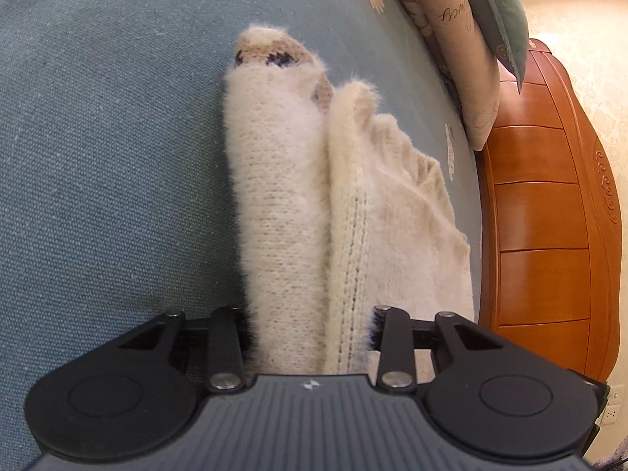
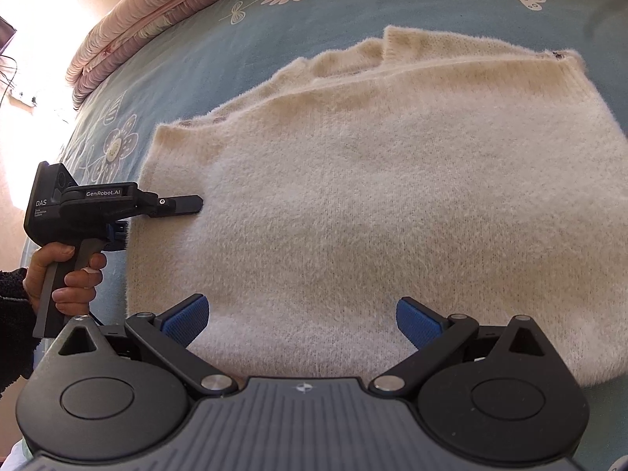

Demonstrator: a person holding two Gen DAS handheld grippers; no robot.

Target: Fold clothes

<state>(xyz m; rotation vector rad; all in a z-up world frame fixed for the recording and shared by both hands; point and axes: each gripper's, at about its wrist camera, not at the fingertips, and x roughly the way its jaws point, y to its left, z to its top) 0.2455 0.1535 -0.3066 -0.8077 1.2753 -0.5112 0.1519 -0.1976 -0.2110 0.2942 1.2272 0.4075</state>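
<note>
Right wrist view: fluffy cream sweater [image 2: 353, 196] flat on blue bedsheet [image 2: 196, 51].

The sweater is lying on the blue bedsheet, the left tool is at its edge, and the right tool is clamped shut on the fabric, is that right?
Not quite. The right wrist view shows the right tool open above the sweater, its blue pads spread apart. The sweater does lie on the blue bedsheet, with the left tool at its edge.

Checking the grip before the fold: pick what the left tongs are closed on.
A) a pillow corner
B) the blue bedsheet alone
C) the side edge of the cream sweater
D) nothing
C: the left tongs pinch the cream sweater at its side edge, and the left wrist view shows knit bunched between their fingers.
</note>
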